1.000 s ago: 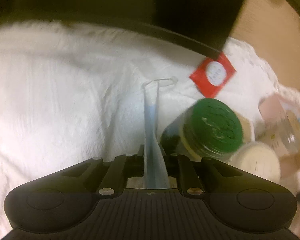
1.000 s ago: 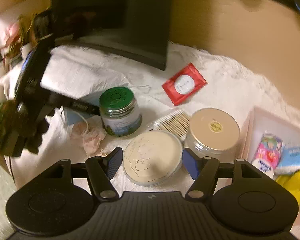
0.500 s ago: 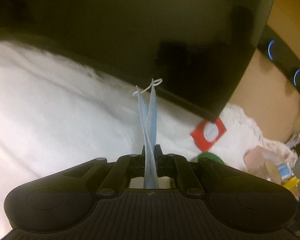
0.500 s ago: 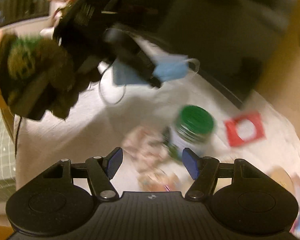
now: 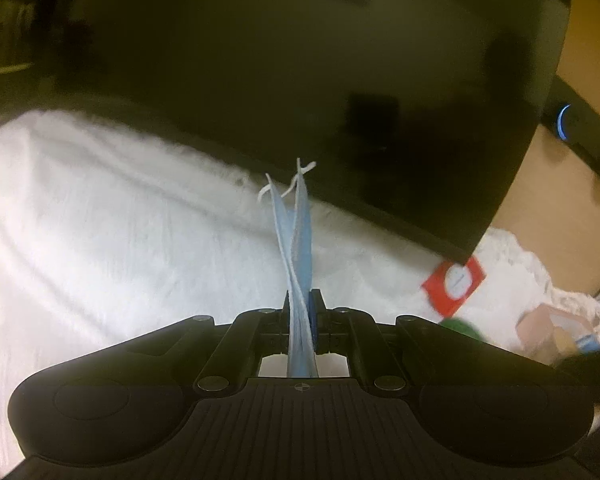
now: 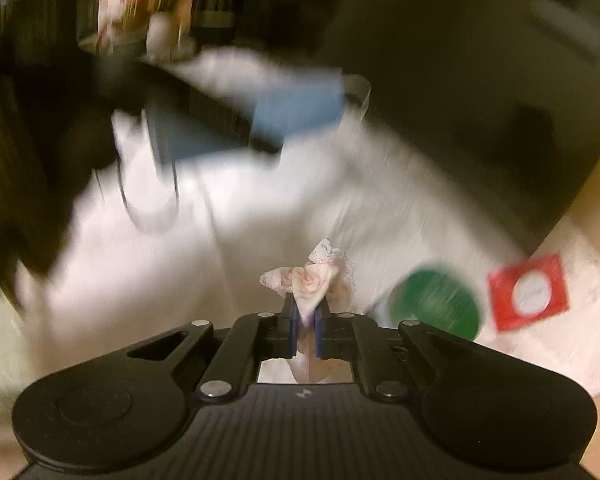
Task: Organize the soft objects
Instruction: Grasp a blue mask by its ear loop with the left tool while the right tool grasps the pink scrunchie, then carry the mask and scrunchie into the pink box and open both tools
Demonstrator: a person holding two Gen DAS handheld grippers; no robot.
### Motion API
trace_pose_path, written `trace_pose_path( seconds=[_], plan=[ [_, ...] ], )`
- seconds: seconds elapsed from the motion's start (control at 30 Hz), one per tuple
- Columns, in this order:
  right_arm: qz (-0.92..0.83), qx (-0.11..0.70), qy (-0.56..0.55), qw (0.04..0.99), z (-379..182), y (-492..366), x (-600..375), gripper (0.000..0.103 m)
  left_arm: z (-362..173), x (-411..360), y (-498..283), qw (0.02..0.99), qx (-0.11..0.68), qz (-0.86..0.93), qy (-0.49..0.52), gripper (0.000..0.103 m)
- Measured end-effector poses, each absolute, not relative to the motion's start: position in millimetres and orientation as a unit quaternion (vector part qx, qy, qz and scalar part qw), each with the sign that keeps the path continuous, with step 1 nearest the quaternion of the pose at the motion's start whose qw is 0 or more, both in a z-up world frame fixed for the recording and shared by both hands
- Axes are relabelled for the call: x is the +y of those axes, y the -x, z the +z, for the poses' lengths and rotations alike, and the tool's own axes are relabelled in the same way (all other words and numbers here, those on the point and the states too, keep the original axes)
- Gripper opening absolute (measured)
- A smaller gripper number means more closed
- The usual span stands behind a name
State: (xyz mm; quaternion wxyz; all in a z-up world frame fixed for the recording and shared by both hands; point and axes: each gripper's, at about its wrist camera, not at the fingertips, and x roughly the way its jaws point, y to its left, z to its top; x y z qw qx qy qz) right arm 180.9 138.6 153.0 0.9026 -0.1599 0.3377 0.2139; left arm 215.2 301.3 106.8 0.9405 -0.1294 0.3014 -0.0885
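Observation:
My left gripper [image 5: 302,300] is shut on a light blue face mask [image 5: 296,240], seen edge-on, held above the white cloth [image 5: 100,240]. The mask also shows blurred in the right wrist view [image 6: 296,112], with the left gripper [image 6: 266,144] holding it in the air. My right gripper [image 6: 305,312] is shut on a pink, lacy floral cloth [image 6: 312,284], lifted above the white cloth [image 6: 240,260].
A large dark monitor [image 5: 300,80] stands at the back of the cloth. A green-lidded jar [image 6: 440,300] and a red square packet [image 6: 530,292] lie at the right. The packet [image 5: 454,282] and a pink tray [image 5: 556,332] show at the left view's right edge.
My right gripper has shut on the pink floral cloth and lifted it; it was open and empty before. My left gripper has raised the blue mask higher off the cloth.

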Motion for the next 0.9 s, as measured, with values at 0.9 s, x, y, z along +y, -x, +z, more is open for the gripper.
trace_pose_path(
  seconds=[0.9],
  plan=[
    [-0.027, 0.23, -0.095, 0.968, 328, -92, -231, 0.008, 168, -31, -214, 0.875, 0.268, -0.388, 0.112, 0.009]
  ],
)
